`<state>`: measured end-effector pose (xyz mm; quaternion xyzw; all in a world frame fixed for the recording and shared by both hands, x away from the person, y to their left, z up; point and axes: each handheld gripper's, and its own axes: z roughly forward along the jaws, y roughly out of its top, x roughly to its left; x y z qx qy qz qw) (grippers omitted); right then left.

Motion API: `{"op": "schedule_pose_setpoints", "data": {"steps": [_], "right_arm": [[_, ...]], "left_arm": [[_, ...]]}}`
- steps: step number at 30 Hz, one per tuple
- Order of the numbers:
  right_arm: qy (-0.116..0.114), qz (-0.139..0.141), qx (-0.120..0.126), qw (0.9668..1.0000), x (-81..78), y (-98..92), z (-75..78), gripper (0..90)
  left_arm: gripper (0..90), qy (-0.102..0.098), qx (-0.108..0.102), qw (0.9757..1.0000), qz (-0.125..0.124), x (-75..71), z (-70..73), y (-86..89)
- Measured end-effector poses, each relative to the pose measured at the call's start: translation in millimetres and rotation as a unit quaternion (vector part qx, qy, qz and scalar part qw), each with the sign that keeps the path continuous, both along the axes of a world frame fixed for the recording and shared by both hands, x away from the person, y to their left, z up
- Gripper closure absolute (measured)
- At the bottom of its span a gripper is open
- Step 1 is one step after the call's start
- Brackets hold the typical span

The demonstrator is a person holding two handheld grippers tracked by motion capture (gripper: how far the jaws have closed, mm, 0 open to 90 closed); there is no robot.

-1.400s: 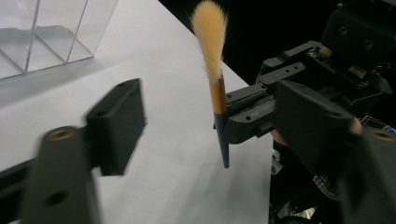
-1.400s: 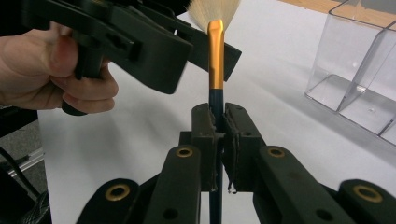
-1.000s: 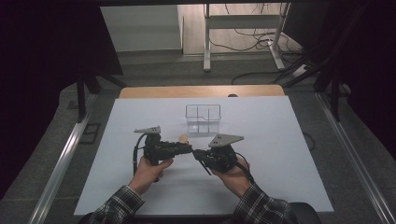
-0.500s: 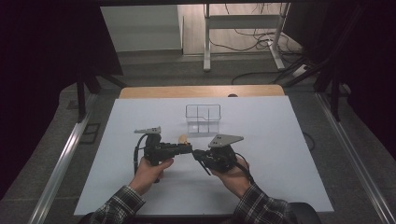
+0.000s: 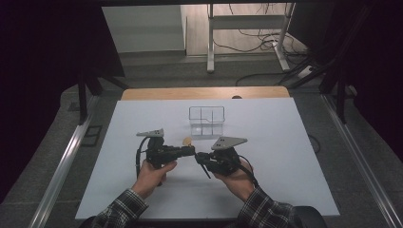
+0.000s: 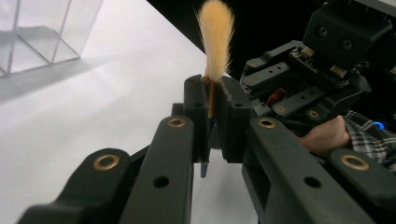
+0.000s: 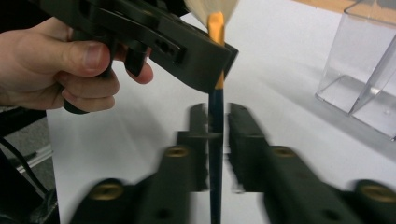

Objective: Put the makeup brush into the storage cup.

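In the high view, the left tool [image 5: 190, 151] and the right tool [image 5: 199, 157] meet tip to tip above the white bench [image 5: 285, 156], near its front. Between them is a thin brush with a dark handle, an orange ferrule and a pale soft tuft [image 5: 187, 141]. A clear hard plastic box with inner dividers [image 5: 206, 121] stands a little further back, apart from both tools.

In the left gripper view, the left tool is clenched on the brush [image 6: 211, 100] at its glossy orange ferrule, and its jaws have just been closing. The fluffy tuft rises above the matt black pads [image 6: 195, 107].

In the right gripper view, the right tool [image 7: 216, 135] has just been opening, and a small gap shows on each side of the smooth dark handle [image 7: 216, 154], so it looks released.

I judge this a handover. The ferrule is round and slick, so the brush may pivot or slip in the left grip. If the right tool pulls away at an angle, a pad [image 7: 243, 140] could catch the handle and tug it loose.
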<state>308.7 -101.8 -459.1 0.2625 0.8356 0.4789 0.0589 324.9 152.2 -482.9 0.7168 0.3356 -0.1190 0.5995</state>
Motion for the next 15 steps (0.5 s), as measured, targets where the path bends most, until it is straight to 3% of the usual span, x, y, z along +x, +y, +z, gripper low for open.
{"op": "schedule_pose_setpoints", "data": {"steps": [2, 3, 8, 15], "right_arm": [[0.005, -0.010, -0.006, 0.9999, 1.6, -0.5, -0.1, 57.1], [0.005, -0.010, -0.006, 0.9999, 1.6, -0.5, -0.1, 57.1], [0.021, -0.010, -0.012, 0.9996, 5.5, -3.3, -0.8, 40.7], [0.024, -0.004, -0.028, 0.9993, 6.3, -6.9, -1.2, 33.1]], "left_arm": [[84.3, -0.005, 0.004, 1.0000, 0.004, -0.2, 1.2, 1.0], [84.3, -0.005, 0.004, 1.0000, 0.004, -0.2, 1.2, 1.0], [84.4, -0.007, 0.010, 0.9998, 0.014, -0.5, 2.4, 2.9], [84.4, -0.016, 0.027, 0.9992, 0.024, -1.4, 5.3, 4.6]]}}
